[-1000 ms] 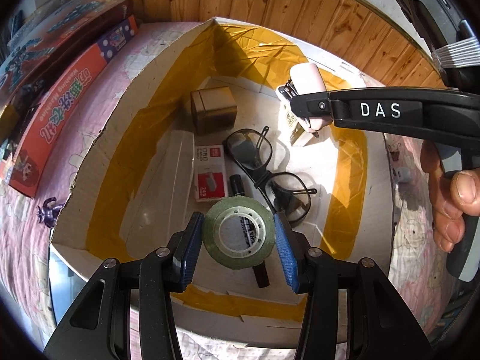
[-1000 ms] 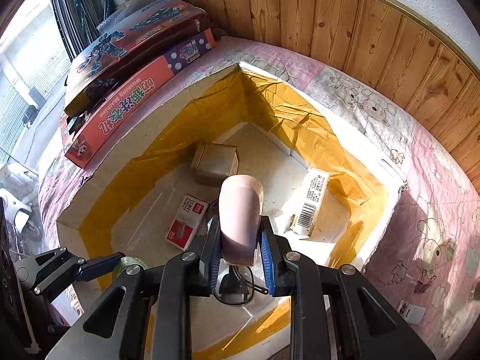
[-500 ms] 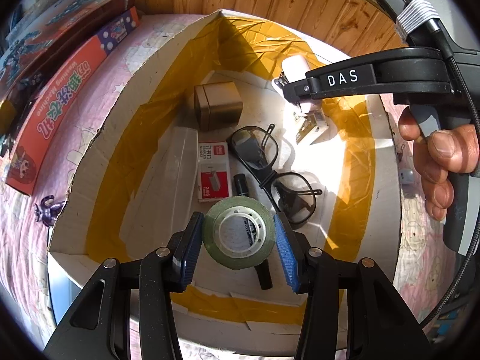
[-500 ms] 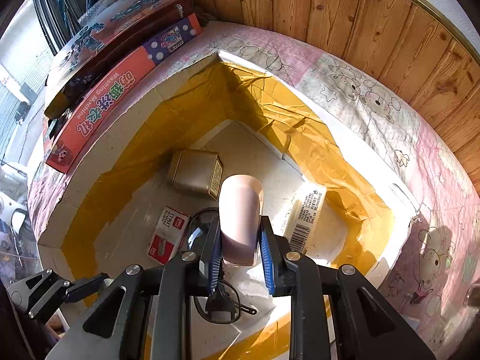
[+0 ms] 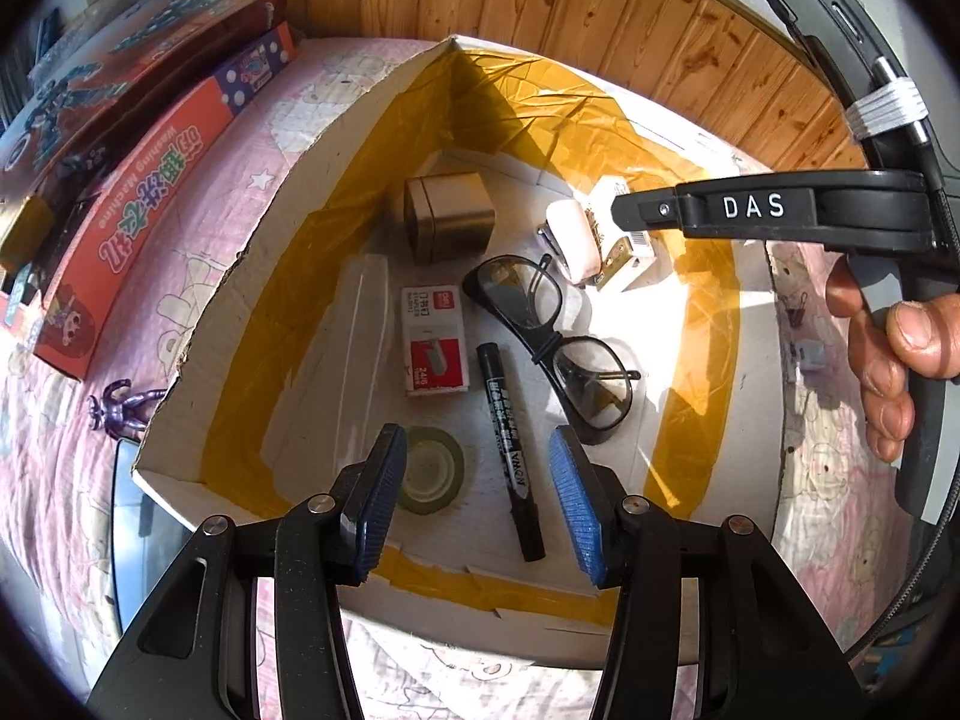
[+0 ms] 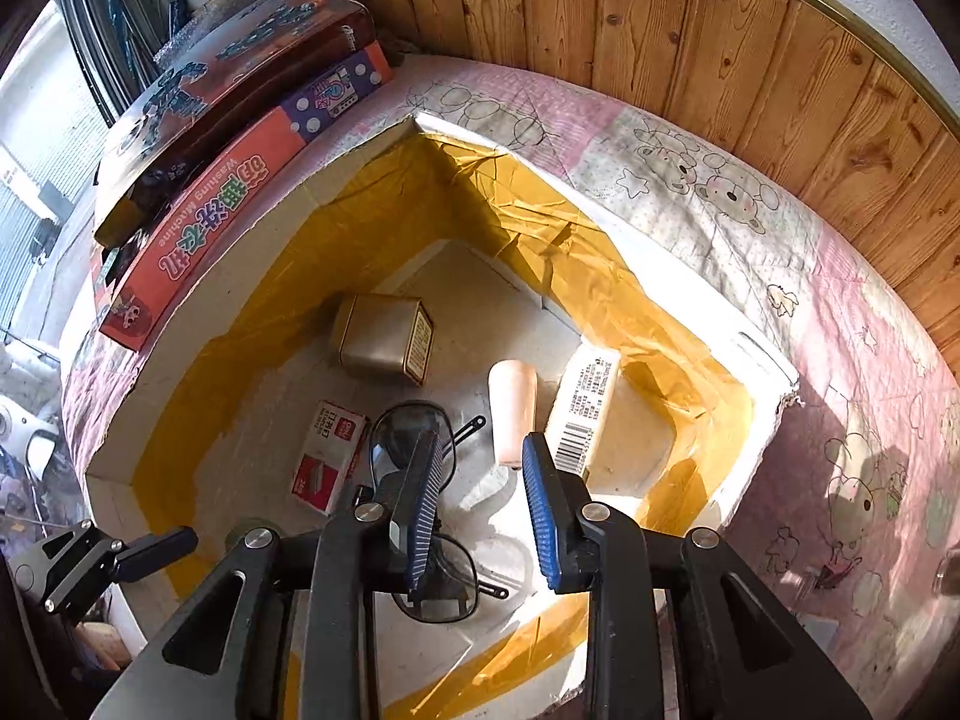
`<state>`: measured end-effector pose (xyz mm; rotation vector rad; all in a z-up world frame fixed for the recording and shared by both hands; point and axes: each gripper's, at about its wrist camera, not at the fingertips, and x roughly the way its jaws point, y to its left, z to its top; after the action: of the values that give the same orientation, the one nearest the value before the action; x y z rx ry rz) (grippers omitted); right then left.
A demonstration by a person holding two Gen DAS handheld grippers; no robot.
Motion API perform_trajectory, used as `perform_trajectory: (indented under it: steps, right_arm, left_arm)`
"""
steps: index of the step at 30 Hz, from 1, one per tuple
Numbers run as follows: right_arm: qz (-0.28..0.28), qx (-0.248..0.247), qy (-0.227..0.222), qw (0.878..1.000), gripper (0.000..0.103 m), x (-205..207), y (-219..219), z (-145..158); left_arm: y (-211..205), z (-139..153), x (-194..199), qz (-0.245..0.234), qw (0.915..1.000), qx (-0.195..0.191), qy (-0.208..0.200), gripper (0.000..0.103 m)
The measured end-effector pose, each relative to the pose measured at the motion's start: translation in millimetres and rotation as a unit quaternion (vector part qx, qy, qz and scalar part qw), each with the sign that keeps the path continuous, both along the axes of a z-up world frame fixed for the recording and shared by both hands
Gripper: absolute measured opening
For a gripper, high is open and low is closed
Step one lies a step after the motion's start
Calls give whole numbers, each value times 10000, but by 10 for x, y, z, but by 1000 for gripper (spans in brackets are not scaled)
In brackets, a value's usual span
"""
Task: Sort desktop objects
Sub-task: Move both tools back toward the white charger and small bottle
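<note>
A white cardboard box [image 5: 240, 276] lined with yellow tape holds the sorted things. A green tape roll [image 5: 433, 470] lies on its floor just below my open left gripper [image 5: 477, 501]. A pink stapler [image 6: 512, 409] lies on the floor beside a white barcode box [image 6: 587, 405], just beyond my open right gripper [image 6: 483, 501]; the stapler also shows in the left wrist view [image 5: 575, 239]. Also inside are black glasses [image 5: 555, 339], a black marker [image 5: 510, 450], a red and white staples box [image 5: 433, 341] and a gold tin [image 5: 449, 217].
Toy boxes [image 6: 228, 138] are stacked left of the cardboard box on a pink patterned cloth [image 6: 840, 360]. A purple figure [image 5: 123, 408] stands near the box's left corner. A wooden wall [image 6: 660, 30] runs behind. The right gripper's arm [image 5: 780, 213] hangs over the box.
My left gripper has opened and let the tape roll drop to the box floor. My right gripper has opened and released the stapler, which now lies on the floor by the barcode box.
</note>
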<state>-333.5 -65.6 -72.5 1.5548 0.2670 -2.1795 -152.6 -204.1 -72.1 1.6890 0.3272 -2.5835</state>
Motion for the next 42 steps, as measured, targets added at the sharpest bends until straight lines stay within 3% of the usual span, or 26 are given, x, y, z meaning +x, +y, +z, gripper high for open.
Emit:
perform_trajectory:
  steps: [7, 15, 22, 31, 35, 38, 39, 40, 42]
  right_arm:
    - [482, -48, -166, 9987, 37, 530, -4, 63]
    - [581, -288, 180, 9977, 39, 1183, 97, 224]
    - [93, -859, 664, 9940, 45, 1554, 483, 431]
    - [-662, -1459, 1245, 9792, 46, 1927, 1103, 465]
    - [-1239, -1763, 1208, 9690, 47, 2023, 1502, 336]
    - [-1556, -1858, 1087, 9641, 47, 2041, 1746, 201]
    - [-1637, -1885, 1040, 9627, 47, 2037, 1817, 160]
    - [-1721, -1905, 1007, 9612, 47, 2037, 1887, 122]
    - [-1845, -1956, 960, 9584, 47, 2030, 2014, 67]
  left_arm:
    - [-57, 156, 264, 198, 9997, -6, 150, 52]
    - [45, 369, 553, 242, 9988, -5, 419, 53]
    - [432, 436, 721, -17, 9988, -57, 488, 53]
    - [981, 395, 768, -451, 9977, -102, 496, 53]
    - [1188, 295, 710, -643, 9969, -201, 418, 53]
    - [1339, 163, 628, -762, 9952, -484, 381, 52]
    - [1372, 115, 592, -733, 9947, -625, 360, 38]
    - [1378, 49, 539, -613, 9950, -746, 265, 5]
    - [1298, 24, 471, -275, 9970, -624, 368, 7]
